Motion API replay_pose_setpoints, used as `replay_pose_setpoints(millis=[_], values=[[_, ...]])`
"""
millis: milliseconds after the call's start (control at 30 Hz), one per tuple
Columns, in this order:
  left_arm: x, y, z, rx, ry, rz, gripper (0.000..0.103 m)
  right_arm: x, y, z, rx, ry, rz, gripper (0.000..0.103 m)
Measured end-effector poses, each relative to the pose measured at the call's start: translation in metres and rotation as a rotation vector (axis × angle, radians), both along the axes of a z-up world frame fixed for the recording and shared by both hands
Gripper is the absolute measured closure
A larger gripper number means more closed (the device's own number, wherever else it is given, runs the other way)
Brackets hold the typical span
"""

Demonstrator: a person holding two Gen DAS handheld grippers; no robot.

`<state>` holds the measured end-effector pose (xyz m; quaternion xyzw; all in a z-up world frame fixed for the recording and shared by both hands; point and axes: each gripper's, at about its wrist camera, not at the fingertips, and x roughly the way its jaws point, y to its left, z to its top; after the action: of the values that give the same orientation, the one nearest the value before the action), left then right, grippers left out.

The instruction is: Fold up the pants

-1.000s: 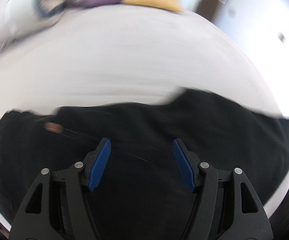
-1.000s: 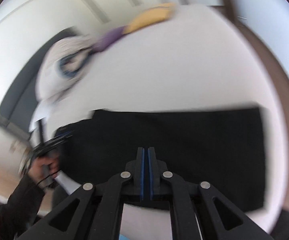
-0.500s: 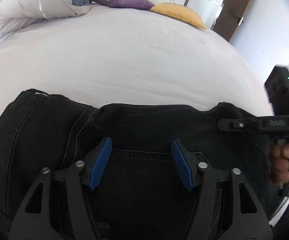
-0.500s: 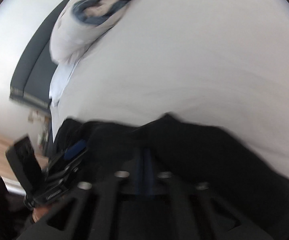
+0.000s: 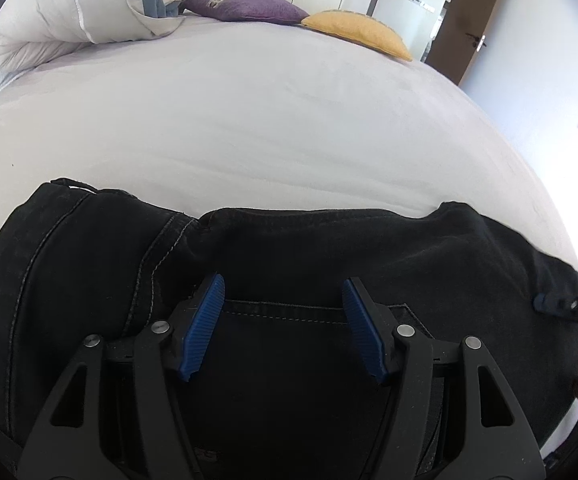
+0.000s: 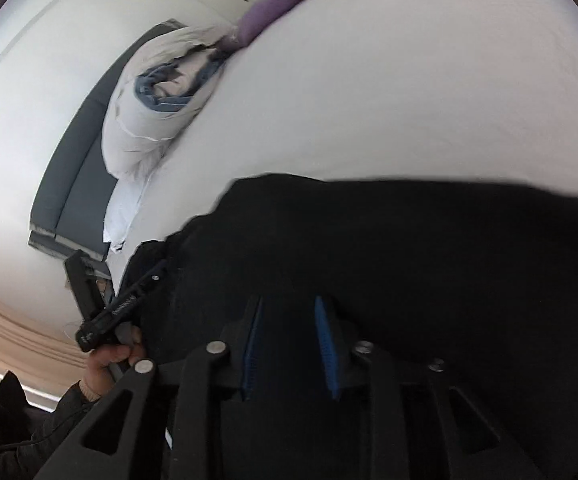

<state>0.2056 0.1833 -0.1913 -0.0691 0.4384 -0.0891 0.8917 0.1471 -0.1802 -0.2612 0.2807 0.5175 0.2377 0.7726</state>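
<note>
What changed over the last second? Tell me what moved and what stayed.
The right gripper, shut a second ago, has opened over the black denim pants, and its view has swung and tilted. The left gripper stays open above them. The pants remain flat on the white bed sheet.

No text reads clearly (purple cushion print perhaps lettering, blurred).

Both wrist views sit close above the pants, facing across the bed; right view rolled sideways.
</note>
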Motion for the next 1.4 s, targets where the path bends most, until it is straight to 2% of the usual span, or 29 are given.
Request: replay_pose_setpoints(millis=[67, 133, 267, 400, 433, 467, 500, 567, 600, 633, 667, 700, 767, 833, 933, 1067, 1167, 1333, 1367, 1400], values=[[0.001, -0.005, 0.002, 0.038, 0.005, -0.002, 0.042, -0.013, -0.051, -0.009, 0.055, 0.043, -0.144, 0.103], [-0.004, -0.007, -0.001, 0.064, 0.011, -0.001, 0.042, -0.027, -0.101, -0.003, 0.038, 0.026, -0.25, 0.103], [-0.004, -0.014, -0.001, 0.106, 0.017, 0.001, 0.042, -0.087, -0.212, 0.011, 0.004, -0.038, -0.503, 0.103], [-0.004, -0.018, 0.0, 0.128, 0.029, 0.002, 0.042, -0.149, -0.289, 0.034, -0.112, -0.072, -0.705, 0.103], [-0.004, -0.019, 0.001, 0.132, 0.033, 0.004, 0.042, -0.164, -0.296, 0.042, -0.146, -0.071, -0.744, 0.096], [-0.004, -0.02, 0.003, 0.14, 0.04, 0.007, 0.042, -0.181, -0.303, 0.052, -0.229, -0.049, -0.804, 0.091], [-0.005, -0.022, 0.008, 0.157, 0.051, 0.019, 0.042, -0.198, -0.309, 0.06, -0.251, -0.05, -0.833, 0.091], [-0.012, -0.031, 0.022, 0.176, 0.044, 0.047, 0.042, -0.231, -0.316, 0.076, -0.187, -0.081, -0.846, 0.09], [-0.019, -0.039, 0.033, 0.152, 0.012, 0.044, 0.042, -0.239, -0.311, 0.081, -0.152, -0.099, -0.831, 0.083], [-0.026, -0.049, 0.044, 0.113, -0.017, 0.041, 0.042, -0.246, -0.301, 0.086, -0.122, -0.118, -0.815, 0.068], [-0.033, -0.059, 0.052, 0.072, -0.031, 0.031, 0.042, -0.256, -0.287, 0.09, -0.07, -0.144, -0.804, 0.059], [-0.042, -0.078, 0.06, 0.005, -0.041, -0.006, 0.042, -0.26, -0.274, 0.089, -0.021, -0.15, -0.8, 0.041], [-0.053, -0.109, 0.066, -0.053, -0.047, -0.086, 0.041, -0.27, -0.259, 0.08, 0.08, -0.116, -0.802, 0.032], [-0.067, -0.149, 0.07, -0.091, -0.055, -0.177, 0.041, -0.266, -0.25, 0.072, 0.11, -0.038, -0.814, 0.031], [-0.08, -0.196, 0.067, -0.158, -0.041, -0.281, 0.038, -0.269, -0.246, 0.051, 0.154, 0.003, -0.816, 0.032], [-0.082, -0.231, 0.043, -0.201, 0.042, -0.32, 0.038, -0.271, -0.251, 0.036, 0.218, 0.008, -0.876, 0.034], [-0.083, -0.245, 0.018, -0.185, 0.134, -0.315, 0.039, -0.275, -0.256, 0.036, 0.247, 0.016, -0.889, 0.034], [-0.082, -0.254, 0.007, -0.149, 0.14, -0.326, 0.039, -0.265, -0.249, 0.032, 0.298, 0.0, -0.892, 0.035], [-0.081, -0.258, 0.006, -0.134, 0.15, -0.329, 0.039, -0.262, -0.249, 0.031, 0.312, 0.001, -0.89, 0.037], [-0.083, -0.261, 0.004, -0.12, 0.155, -0.333, 0.039, -0.26, -0.249, 0.03, 0.318, 0.003, -0.889, 0.045]])
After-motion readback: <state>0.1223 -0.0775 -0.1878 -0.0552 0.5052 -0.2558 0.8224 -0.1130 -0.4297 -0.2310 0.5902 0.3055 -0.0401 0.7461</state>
